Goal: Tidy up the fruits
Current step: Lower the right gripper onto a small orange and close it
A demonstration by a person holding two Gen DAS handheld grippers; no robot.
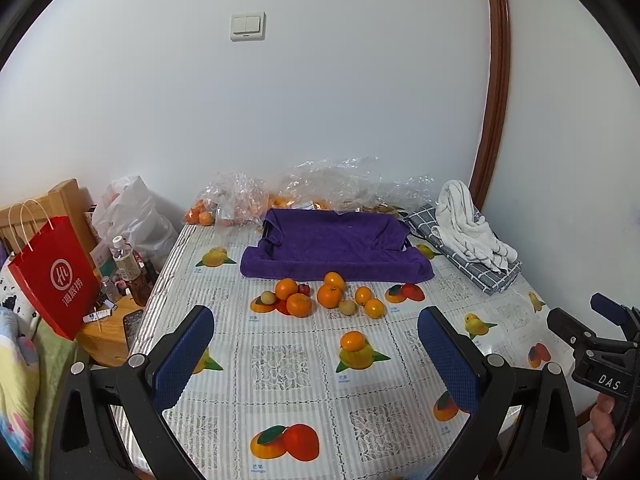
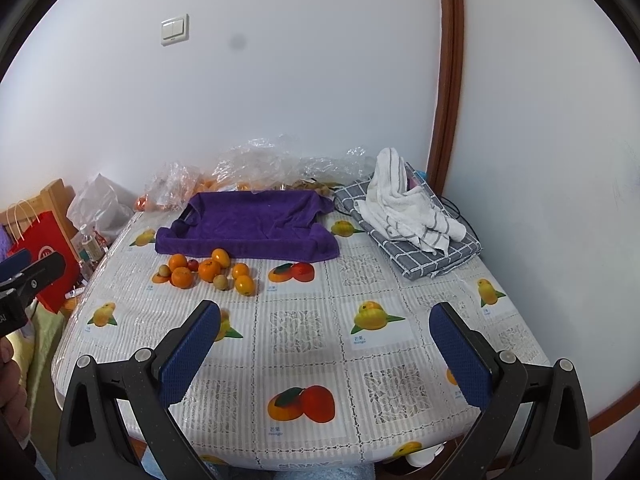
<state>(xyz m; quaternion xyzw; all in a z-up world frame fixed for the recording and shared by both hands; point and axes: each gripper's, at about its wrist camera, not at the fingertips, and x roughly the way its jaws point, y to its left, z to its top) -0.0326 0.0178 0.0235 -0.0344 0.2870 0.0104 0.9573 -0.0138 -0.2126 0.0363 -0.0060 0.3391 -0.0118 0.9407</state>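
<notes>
Several oranges [image 1: 330, 295] and small pale and red fruits lie in a loose cluster [image 2: 209, 271] on the table, just in front of a tray lined with a purple towel [image 1: 336, 244], which also shows in the right wrist view [image 2: 248, 226]. One orange [image 1: 353, 340] lies apart, nearer to me. My left gripper [image 1: 316, 356] is open and empty above the near table. My right gripper [image 2: 324, 354] is open and empty too, to the right of the fruit; it shows at the edge of the left wrist view [image 1: 580, 320].
Clear plastic bags with more oranges [image 1: 236, 204] lie against the wall behind the tray. A white towel on a folded grey checked cloth [image 1: 472, 240] sits at the back right. A red paper bag [image 1: 56, 276] and bottles [image 1: 128, 268] stand left of the table.
</notes>
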